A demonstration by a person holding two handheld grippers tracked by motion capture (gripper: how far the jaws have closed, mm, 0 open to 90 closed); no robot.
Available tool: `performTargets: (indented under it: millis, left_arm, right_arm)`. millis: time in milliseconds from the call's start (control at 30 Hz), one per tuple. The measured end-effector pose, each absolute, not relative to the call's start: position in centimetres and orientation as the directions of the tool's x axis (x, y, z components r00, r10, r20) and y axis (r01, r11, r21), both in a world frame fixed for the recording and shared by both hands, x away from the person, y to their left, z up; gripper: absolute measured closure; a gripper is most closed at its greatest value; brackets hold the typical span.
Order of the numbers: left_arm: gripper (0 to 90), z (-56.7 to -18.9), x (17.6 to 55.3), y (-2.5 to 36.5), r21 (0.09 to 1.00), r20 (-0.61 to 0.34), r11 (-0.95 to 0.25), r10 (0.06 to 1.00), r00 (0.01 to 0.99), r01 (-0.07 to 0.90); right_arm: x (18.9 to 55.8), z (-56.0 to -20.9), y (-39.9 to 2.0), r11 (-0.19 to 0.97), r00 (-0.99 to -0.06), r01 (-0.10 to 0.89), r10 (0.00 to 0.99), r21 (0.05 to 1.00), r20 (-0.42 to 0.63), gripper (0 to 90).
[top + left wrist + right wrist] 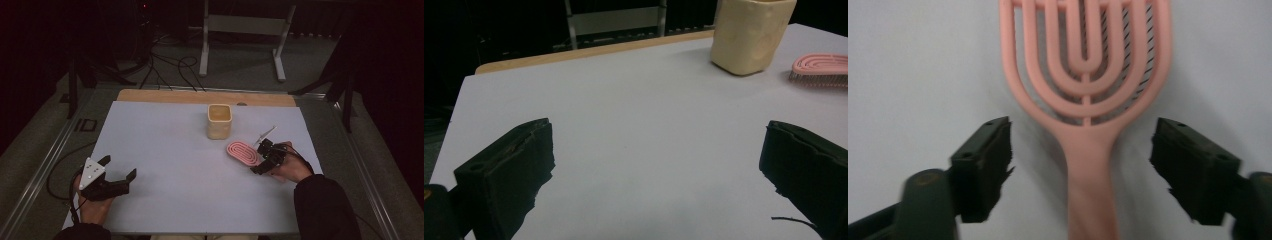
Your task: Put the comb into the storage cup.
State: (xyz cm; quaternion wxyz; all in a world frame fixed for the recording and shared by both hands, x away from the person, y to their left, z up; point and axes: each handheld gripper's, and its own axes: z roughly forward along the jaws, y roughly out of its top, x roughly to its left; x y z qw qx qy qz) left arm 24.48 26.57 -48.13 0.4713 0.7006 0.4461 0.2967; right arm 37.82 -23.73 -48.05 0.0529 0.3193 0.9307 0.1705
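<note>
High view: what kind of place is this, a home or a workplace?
Probably a lab or a recording room, not a home. The table has a plain white sheet and metal rails at its sides, loose cables lie on the carpet behind it, and a bare metal stand is in the dark beyond.

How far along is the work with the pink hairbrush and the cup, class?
Nothing looks done yet: the pink hairbrush lies flat on the table, beside the cream cup, not in it. In hand: the right gripper is open, its jaws on either side of the brush handle without touching it. The left gripper rests open, holding nothing. Left: closing on the handle and lifting; where the brush goes is unclear.
</note>
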Motion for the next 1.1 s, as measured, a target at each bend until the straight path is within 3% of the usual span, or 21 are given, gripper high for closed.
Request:
performTargets:
  millis: [300, 533, 1100]
  left_arm:
    - [1.7, -48.2, 24.5, 26.6, 0.925, -0.005, -0.158, 0.904, 0.427, 0.346]
    - [1.7, -48.2, 24.5, 26.5, 0.925, -0.006, -0.157, 0.904, 0.427, 0.347]
    - [1.7, -48.2, 24.5, 26.5, 0.924, -0.003, -0.161, 0.904, 0.428, 0.347]
  right_arm:
    - [38.2, -48.8, -23.8, 0.751, -0.794, 0.589, 0.606, 0.297, 0.043, 48.6]
    - [38.5, -49.1, -23.9, 0.751, -0.791, 0.596, 0.611, 0.282, 0.045, 59.0]
    - [38.4, -49.1, -23.8, 0.756, -0.791, 0.595, 0.611, 0.272, 0.030, 65.8]
